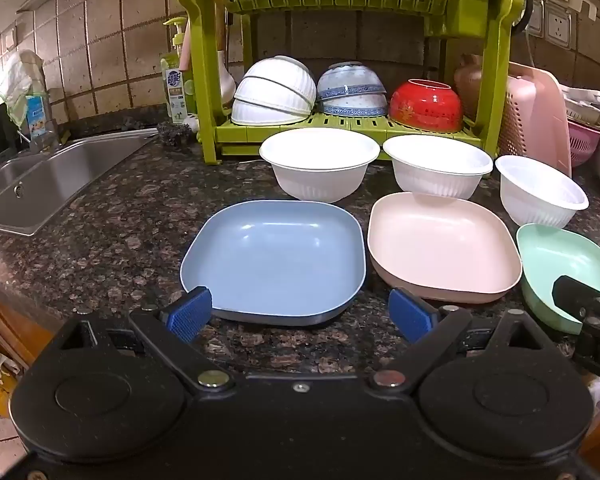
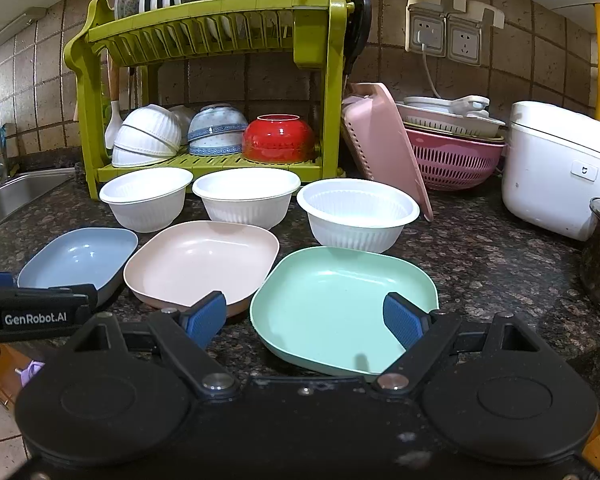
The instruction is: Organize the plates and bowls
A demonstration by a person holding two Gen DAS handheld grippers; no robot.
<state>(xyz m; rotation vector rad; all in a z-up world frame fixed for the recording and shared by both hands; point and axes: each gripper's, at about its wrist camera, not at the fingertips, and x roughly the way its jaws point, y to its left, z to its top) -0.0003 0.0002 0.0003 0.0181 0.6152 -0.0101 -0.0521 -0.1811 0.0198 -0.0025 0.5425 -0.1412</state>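
Three square plates lie in a row near the front edge of the counter point(image 1: 112, 216): the blue plate point(image 1: 274, 256) toward the sink point(image 1: 40, 188) end, the pink plate point(image 1: 440, 244) in the middle, the green plate point(image 2: 344, 304) toward the rice cooker point(image 2: 556, 168) end. The blue and pink plates sit just beside each other, and the pink plate's rim seems to touch the green one, though the angle leaves that unsure.

Behind them stand three white bowls, upright: the first bowl point(image 1: 320, 164), the second bowl point(image 1: 436, 166) and the third bowl point(image 2: 358, 212), each behind one plate. At the back edge the green rack point(image 2: 204, 36) holds upturned bowls on its lower shelf and standing dishes on top.

The left gripper point(image 1: 300, 314) hangs at the near rim of the blue plate, fingers spread wide and holding nothing. The right gripper point(image 2: 304, 320) is likewise released, over the near rim of the green plate, one finger above its inside.
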